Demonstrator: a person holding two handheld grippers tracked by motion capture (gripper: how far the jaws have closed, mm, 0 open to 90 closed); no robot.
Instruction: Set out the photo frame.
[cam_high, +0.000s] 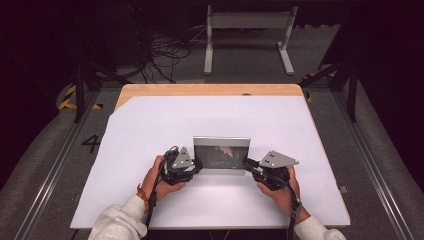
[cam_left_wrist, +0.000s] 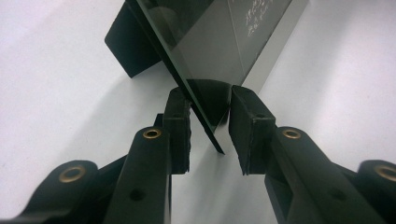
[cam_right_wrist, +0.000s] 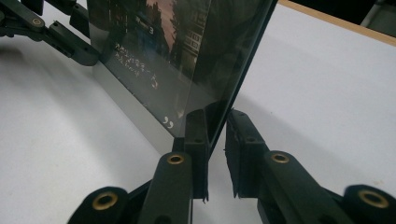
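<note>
High view: you stand a picture frame (cam_high: 221, 155) upright near the middle of the white sheet (cam_high: 150, 125) on the table (cam_high: 200, 89), with your left tongs (cam_high: 196, 163) at its left edge and your right tongs (cam_high: 248, 162) at its right edge.
Frame's place: near your side of the table, between your two hands, its glass face toward you.
Left gripper view: your left tongs (cam_left_wrist: 210, 133) straddle the frame's (cam_left_wrist: 219, 51) lower corner; the left pad touches the back of the pane, while the right pad sits just beside the front glass with a sliver of gap, so the hold looks partial. The black back stand (cam_left_wrist: 130, 42) rests on the sheet behind.
Right gripper view: your right tongs (cam_right_wrist: 215, 154) are narrowed on the frame's (cam_right_wrist: 177, 51) thin edge, both pads close against it, gripping the pane near its bottom corner.
Risk, slip: if you lift now, I judge the left corner may slide out, since only one pad bears on it.
Risk, twist: uneven pull from the two sides could rack the frame or tip it forward on its stand.
Risk, glass: squeezing harder on the bare edge could chip or crack it.
</note>
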